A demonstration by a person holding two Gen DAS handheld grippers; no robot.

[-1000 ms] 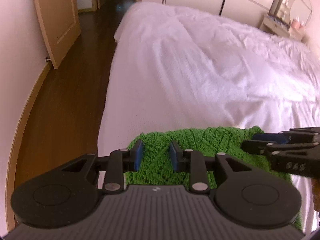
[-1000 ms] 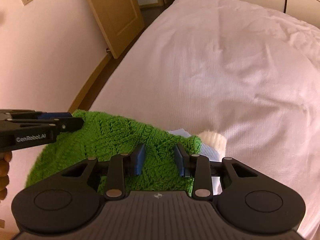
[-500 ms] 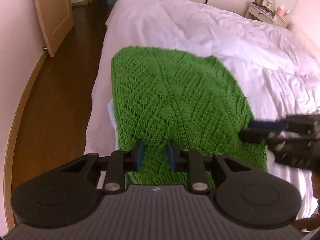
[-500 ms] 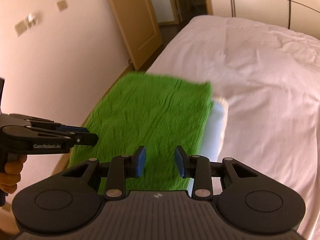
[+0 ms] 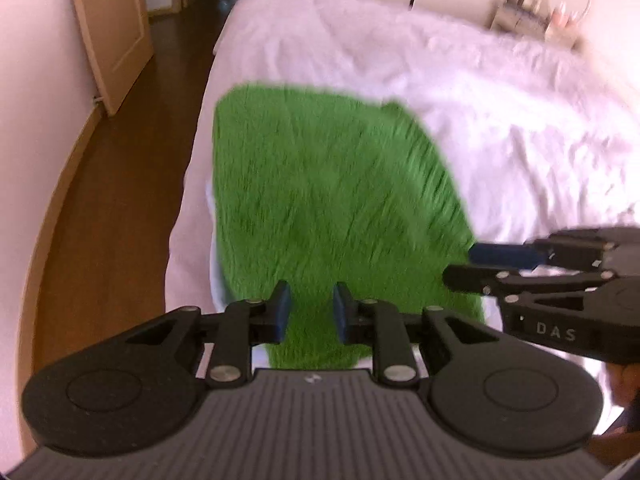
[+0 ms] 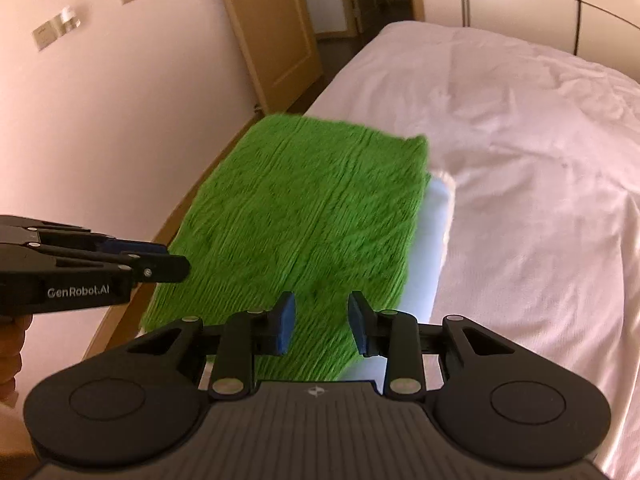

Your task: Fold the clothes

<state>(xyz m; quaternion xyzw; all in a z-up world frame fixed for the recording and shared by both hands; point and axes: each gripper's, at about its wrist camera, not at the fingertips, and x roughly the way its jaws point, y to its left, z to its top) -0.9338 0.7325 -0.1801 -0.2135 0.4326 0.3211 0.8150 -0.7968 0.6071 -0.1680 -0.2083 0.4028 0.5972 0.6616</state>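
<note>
A green knitted garment (image 5: 328, 184) (image 6: 312, 208) lies flat along the bed's left side, on top of a pale blue garment (image 6: 434, 232) that shows along its right edge. My left gripper (image 5: 311, 292) (image 6: 174, 259) hovers over the near end of the green knit. Its jaws are closing with nothing between the blue pads. My right gripper (image 6: 322, 304) (image 5: 464, 265) hangs beside it over the knit's near right corner, open and holding nothing. Both views are blurred by motion.
The white bed (image 5: 500, 120) (image 6: 520, 160) stretches far and right. Dark wood floor (image 5: 120, 200) runs along its left side, with a wooden door (image 5: 108, 32) (image 6: 272, 28) beyond. A bedside stand with a round mirror (image 5: 552, 4) sits far right. A person's hand (image 6: 12, 344) grips the left tool.
Both grippers have drawn back from the far part of the green knit to its near end, so the whole flat garment now shows. The left jaws have narrowed a little.
</note>
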